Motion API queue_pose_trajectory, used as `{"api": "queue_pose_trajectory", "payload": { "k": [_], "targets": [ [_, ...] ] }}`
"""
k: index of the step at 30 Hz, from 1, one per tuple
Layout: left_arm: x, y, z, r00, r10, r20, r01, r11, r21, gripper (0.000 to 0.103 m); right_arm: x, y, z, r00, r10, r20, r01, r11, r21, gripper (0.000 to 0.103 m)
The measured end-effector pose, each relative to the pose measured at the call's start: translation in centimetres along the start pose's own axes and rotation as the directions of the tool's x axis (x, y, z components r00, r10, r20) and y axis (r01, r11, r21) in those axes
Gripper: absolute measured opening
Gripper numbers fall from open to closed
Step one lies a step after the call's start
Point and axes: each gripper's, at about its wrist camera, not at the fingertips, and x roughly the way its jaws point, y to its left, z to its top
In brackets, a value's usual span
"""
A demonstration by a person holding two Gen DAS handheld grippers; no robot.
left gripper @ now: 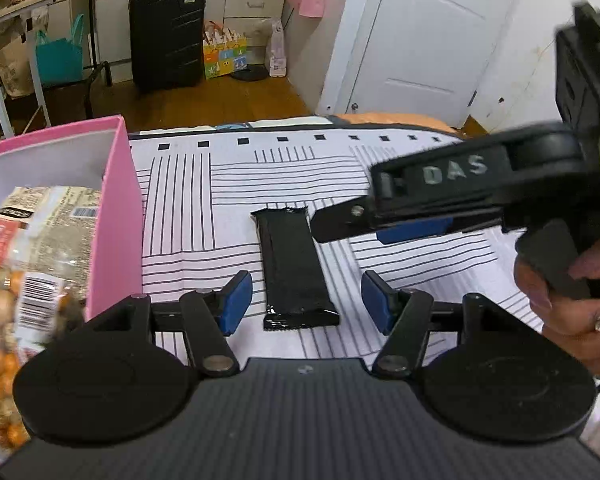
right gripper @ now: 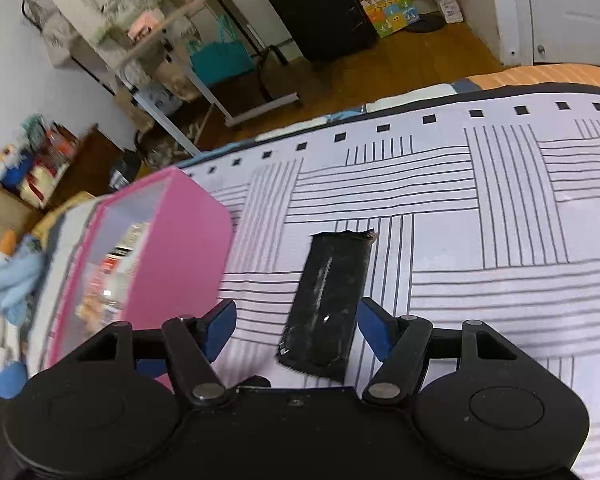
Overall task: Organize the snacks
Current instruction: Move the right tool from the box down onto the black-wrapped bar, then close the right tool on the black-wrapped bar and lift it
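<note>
1. Left gripper [left gripper: 306, 300]: tilted down, jaws apart, empty; black bar [left gripper: 294, 268] lies between its pads, untouched.
2. Right gripper [right gripper: 296, 330]: tilted down, jaws apart, empty, bar near its right pad.
3. Pink box [left gripper: 118, 216] left of both.

Each claw is matte black with blue pads, round hubs and silver pivot screws. The right claw [left gripper: 340, 224] bears pale "DAS" lettering. Its hand [left gripper: 572, 300] wears a ring.

Pink box [left gripper: 116, 216] beside open cloth [left gripper: 204, 208]
</note>
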Motion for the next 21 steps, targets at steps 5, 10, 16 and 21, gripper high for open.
{"api": "queue_pose_trajectory", "payload": {
  "k": [5, 10, 16, 21],
  "targets": [
    [2.7, 0.5, -1.5, 1.000, -0.015, 0.021, 0.016, 1.000, -0.018, 0.059, 2.6, -0.5, 0.0, 1.000, -0.009, -0.014, 0.008, 1.000, -0.018, 0.072],
    [5.4, 1.0, -2.8, 1.000, 0.006, 0.011, -0.006, 1.000, -0.005, 0.058, 4.7, -0.2, -0.1, 0.998, -0.045, -0.046, 0.042, 0.997, -0.064, 0.071],
    [7.3, 1.5, -3.4, 1.000, -0.003, 0.029, 0.004, 0.999, -0.034, 0.058, 6.1, 0.1, -0.3, 0.996, -0.071, -0.061, 0.064, 0.993, -0.101, 0.072],
    [8.0, 0.9, -3.8, 1.000, 0.010, 0.025, -0.010, 1.000, 0.011, 0.058, 6.6, 0.2, -0.2, 0.992, -0.096, -0.079, 0.086, 0.989, -0.121, 0.071]
  ]
}}
